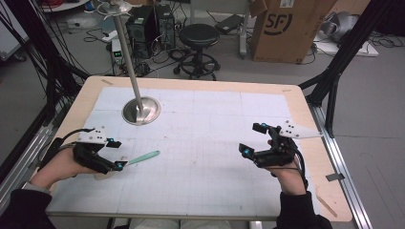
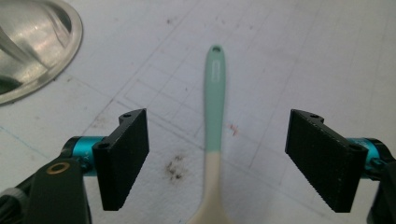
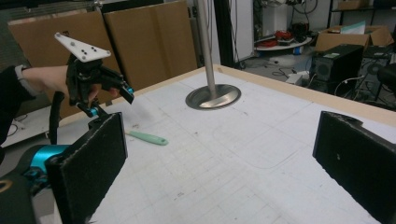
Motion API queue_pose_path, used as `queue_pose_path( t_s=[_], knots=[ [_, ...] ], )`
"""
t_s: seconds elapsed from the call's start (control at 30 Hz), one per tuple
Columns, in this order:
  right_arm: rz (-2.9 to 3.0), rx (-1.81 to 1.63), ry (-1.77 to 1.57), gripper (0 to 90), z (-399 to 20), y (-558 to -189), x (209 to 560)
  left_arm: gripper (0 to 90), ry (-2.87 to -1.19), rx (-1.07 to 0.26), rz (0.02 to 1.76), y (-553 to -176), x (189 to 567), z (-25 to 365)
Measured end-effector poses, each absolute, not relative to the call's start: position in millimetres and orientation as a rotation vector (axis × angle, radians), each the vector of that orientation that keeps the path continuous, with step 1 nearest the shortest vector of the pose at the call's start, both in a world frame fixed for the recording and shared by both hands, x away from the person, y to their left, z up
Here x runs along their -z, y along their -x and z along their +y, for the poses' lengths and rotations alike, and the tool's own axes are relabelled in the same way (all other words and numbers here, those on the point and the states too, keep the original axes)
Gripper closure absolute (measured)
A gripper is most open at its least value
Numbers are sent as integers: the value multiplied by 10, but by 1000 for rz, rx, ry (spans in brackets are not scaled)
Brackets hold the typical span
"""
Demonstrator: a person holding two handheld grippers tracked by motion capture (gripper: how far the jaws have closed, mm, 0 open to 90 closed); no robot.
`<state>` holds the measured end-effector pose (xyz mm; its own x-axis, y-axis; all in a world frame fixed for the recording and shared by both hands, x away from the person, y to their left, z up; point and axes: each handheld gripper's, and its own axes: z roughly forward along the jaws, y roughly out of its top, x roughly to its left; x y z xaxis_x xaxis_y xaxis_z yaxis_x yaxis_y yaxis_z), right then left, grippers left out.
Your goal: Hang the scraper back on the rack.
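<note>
My left gripper [image 2: 217, 158] hangs low over the worktop [image 1: 215, 167] with its jaws spread wide, and the spoon [image 2: 214, 126] lies flat between them, touching neither pad. Its mint-green handle runs straight ahead of the jaws, and the cream bowl end sits back toward my hand, partly below the frame edge. In the high view the same spoon [image 1: 143, 158] pokes out from the left gripper [image 1: 117, 153] toward the middle of the worktop. The grasp is lined up but not made: nothing is pinched, nothing lifted.

My right gripper [image 1: 253, 138] hovers well apart from the spoon, its jaws also open and empty, pointing across the worktop toward the left hand.

Ahead and off to one side of the left jaws stands the steel pole's round base [image 2: 32, 51], clear of the spoon. I judge the work barely begun: closing on the handle, lifting, and carrying the spoon wherever it belongs all remain to do.
</note>
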<state>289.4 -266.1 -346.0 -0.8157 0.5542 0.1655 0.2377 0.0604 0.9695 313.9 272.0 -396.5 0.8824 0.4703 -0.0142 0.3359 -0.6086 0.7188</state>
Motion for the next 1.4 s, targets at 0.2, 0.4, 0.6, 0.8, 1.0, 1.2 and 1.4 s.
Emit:
queue_pose_path(
  t_s=[0.2,0.4,0.6,0.8,1.0,1.2,1.4],
  knots=[
    [2099,-1825,-803,18,-2655,-2873,3459,269,-2407,-176,582,-3237,3951,2630],
    [2100,-1824,-800,18,-2671,-2885,3464,295,-2539,-90,559,-3284,4026,2533],
    [2110,-1822,-803,18,-2654,-2884,3469,410,-2635,-103,567,-3309,4091,2448],
    [2121,-1822,-791,18,-2633,-2886,3473,538,-2710,-144,594,-3289,4119,2401],
    [2132,-1816,-793,18,-2615,-2897,3488,648,-2757,-116,608,-3284,4101,2367],
    [2140,-1813,-788,18,-2586,-2905,3493,719,-2849,-83,623,-3322,4081,2229],
    [2146,-1815,-787,18,-2575,-2905,3493,799,-2885,-66,631,-3352,4073,2165]
  ],
)
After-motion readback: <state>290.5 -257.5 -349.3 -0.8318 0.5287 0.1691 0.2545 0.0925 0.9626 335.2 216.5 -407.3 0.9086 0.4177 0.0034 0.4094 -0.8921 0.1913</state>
